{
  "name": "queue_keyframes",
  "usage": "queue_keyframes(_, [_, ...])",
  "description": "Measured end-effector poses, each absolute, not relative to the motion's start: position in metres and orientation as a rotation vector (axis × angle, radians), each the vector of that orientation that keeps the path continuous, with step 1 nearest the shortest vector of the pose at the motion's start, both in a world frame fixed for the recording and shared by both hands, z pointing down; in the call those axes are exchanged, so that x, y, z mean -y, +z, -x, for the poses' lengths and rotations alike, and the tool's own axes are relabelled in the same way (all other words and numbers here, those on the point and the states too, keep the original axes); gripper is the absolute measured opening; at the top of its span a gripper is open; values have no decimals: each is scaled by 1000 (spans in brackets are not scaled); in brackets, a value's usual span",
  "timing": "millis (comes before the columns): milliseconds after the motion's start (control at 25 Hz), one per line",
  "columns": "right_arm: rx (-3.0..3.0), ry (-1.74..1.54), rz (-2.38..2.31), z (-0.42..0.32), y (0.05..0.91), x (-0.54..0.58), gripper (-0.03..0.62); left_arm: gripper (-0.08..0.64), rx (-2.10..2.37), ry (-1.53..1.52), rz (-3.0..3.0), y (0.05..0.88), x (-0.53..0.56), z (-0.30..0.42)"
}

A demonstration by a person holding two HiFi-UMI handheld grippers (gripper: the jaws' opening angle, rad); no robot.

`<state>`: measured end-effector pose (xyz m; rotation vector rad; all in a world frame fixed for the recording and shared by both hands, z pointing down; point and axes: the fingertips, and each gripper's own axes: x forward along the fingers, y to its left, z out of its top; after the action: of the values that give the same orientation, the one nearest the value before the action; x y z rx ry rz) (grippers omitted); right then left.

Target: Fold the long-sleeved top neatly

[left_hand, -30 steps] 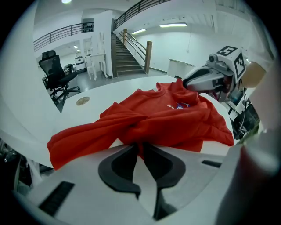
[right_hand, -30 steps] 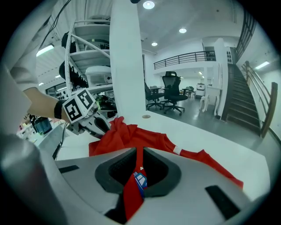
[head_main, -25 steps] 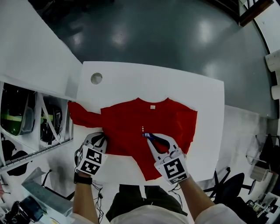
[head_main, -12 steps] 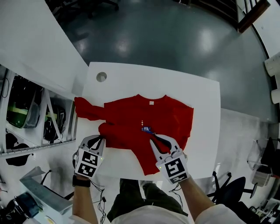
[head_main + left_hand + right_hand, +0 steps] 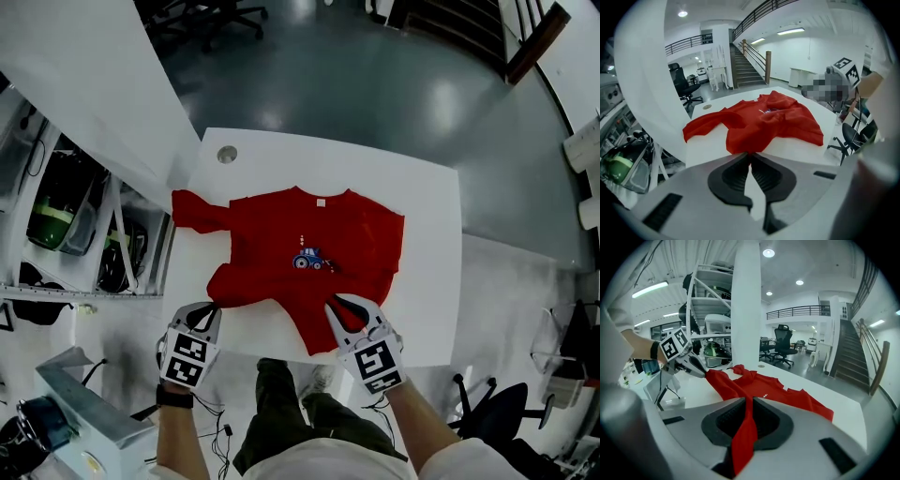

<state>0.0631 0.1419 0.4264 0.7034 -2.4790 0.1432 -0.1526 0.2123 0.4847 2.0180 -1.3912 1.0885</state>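
Observation:
A red long-sleeved top with a small blue print lies face up on the white table, its neck toward the far edge. One sleeve trails off the table's left edge. My left gripper is shut on the near left corner of the top's hem. My right gripper is shut on the near right part of the hem, and red cloth runs between its jaws. Both grippers are at the table's near edge, and the hem between them is lifted and pulled toward me.
A round cable hole is in the table's far left corner. A white partition and shelving with gear stand to the left. Office chairs are at the right, and a staircase rises beyond the table.
Both grippers have drawn back toward the near table edge, pulling the hem with them. The top has unfolded, and its blue print now shows in full.

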Motion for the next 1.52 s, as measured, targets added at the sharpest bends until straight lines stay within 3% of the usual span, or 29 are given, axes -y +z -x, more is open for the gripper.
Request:
queue_keyframes(760, [2482, 94, -679, -97, 419, -225, 58, 32, 1255, 1146, -1878, 536, -355, 113])
queue_keyframes(1080, [2477, 121, -704, -108, 422, -223, 58, 49, 1259, 1191, -1889, 512, -348, 128])
queue_keyframes(1520, [2428, 192, -710, -120, 444, -229, 61, 48, 1265, 1219, -2041, 494, -257, 110])
